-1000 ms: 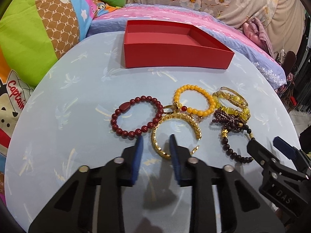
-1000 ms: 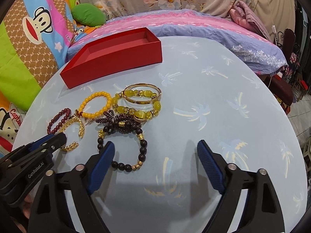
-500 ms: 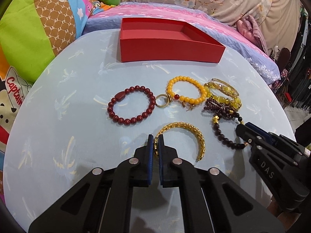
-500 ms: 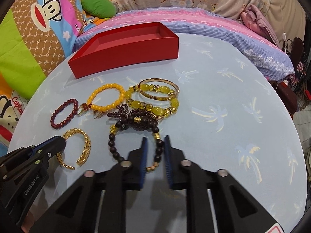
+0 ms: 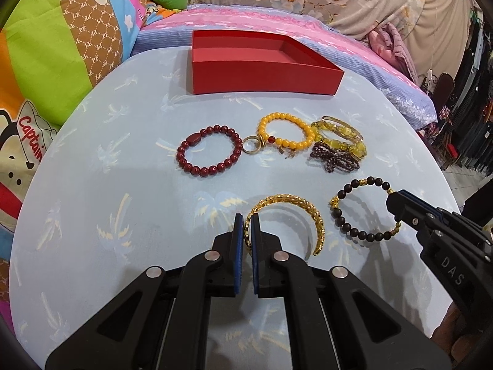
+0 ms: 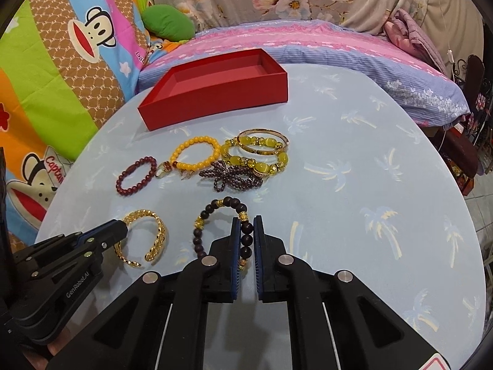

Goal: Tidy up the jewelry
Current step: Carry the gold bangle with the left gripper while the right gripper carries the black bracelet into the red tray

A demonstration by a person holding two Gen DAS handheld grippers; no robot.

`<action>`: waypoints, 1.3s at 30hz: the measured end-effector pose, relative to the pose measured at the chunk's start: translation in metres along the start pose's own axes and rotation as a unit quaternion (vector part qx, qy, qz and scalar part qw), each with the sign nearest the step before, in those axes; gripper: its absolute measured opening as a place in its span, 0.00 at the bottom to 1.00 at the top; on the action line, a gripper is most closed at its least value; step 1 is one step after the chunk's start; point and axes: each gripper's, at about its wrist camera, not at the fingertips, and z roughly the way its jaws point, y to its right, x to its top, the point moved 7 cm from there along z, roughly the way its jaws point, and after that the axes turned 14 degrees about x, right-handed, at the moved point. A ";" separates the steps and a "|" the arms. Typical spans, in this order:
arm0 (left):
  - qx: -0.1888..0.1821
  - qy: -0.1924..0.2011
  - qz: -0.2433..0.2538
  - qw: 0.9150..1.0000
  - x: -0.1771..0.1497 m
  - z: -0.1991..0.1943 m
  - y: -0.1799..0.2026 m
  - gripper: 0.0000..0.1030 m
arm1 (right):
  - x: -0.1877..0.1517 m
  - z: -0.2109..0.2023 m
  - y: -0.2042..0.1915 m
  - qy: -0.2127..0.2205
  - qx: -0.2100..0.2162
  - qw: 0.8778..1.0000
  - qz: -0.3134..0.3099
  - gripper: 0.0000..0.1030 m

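My left gripper (image 5: 246,220) is shut on a gold open cuff bangle (image 5: 295,212), pulled toward me from the pile; it also shows in the right wrist view (image 6: 144,237). My right gripper (image 6: 246,223) is shut on a dark bead bracelet with gold spacers (image 6: 212,215), which the left wrist view (image 5: 360,209) shows too. An empty red box (image 5: 262,71) stands at the far side. A dark red bead bracelet (image 5: 209,151), a gold ring (image 5: 252,145), a yellow bead bracelet (image 5: 286,132), yellow-stone bangles (image 5: 342,135) and a tangled purple bead strand (image 5: 336,160) lie on the table.
The round table (image 5: 107,185) has a light blue palm-print cloth. Colourful cartoon cushions (image 5: 46,46) lie to the left and a pink and blue bed cover (image 6: 339,46) runs behind the table. Dark furniture stands at the far right.
Both grippers closed on their bracelets and pulled them toward me, away from the pile. The gold cuff and the dark bead bracelet now lie apart from the others.
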 end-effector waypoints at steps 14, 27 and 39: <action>0.004 0.043 0.015 0.999 0.065 -0.024 -0.007 0.04 | 0.069 -0.015 -0.015 0.031 0.025 0.998 -0.057 0.08; -0.001 0.074 0.017 0.997 0.226 0.043 -0.007 0.05 | 0.240 0.081 -0.005 0.015 0.083 0.994 -0.075 0.08; 0.026 0.036 0.033 0.998 0.300 0.155 -0.002 0.05 | 0.314 0.226 0.010 -0.057 0.091 0.990 -0.087 0.08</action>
